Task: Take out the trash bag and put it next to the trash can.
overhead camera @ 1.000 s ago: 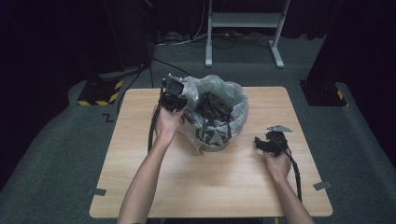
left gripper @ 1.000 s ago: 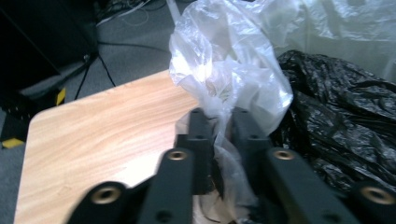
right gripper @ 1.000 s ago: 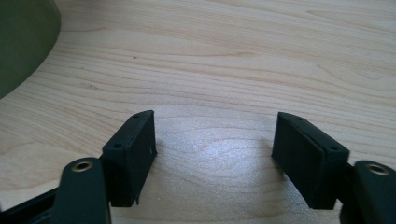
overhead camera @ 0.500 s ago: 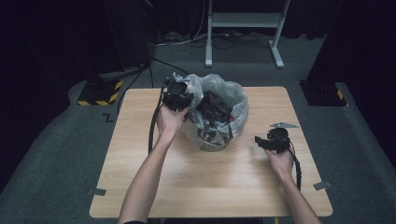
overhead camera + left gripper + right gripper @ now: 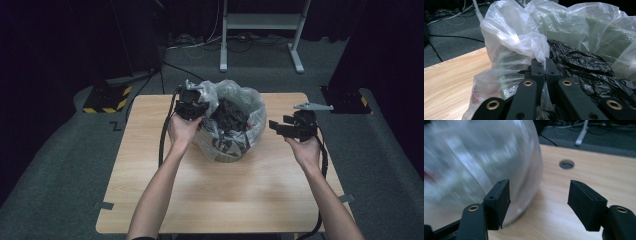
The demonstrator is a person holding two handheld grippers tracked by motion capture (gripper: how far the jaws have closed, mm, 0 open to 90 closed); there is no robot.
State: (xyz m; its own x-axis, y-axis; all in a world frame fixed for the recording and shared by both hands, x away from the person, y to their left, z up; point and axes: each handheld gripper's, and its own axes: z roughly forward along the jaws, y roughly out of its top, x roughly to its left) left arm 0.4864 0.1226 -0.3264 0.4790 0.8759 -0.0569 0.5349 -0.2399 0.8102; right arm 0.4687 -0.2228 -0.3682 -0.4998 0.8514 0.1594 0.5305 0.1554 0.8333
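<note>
On the table [image 5: 150, 200] centre sits the bag [image 5: 240, 107]. Left tongs [image 5: 541, 65] clamp its near rim. Right tongs [image 5: 274, 125], apart and empty, have risen beside it, probably to take the opposite rim.

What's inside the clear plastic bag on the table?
The clear plastic bag holds crumpled black plastic, with some printed wrappers low at its front. Whatever lies beneath the black plastic is covered.
</note>
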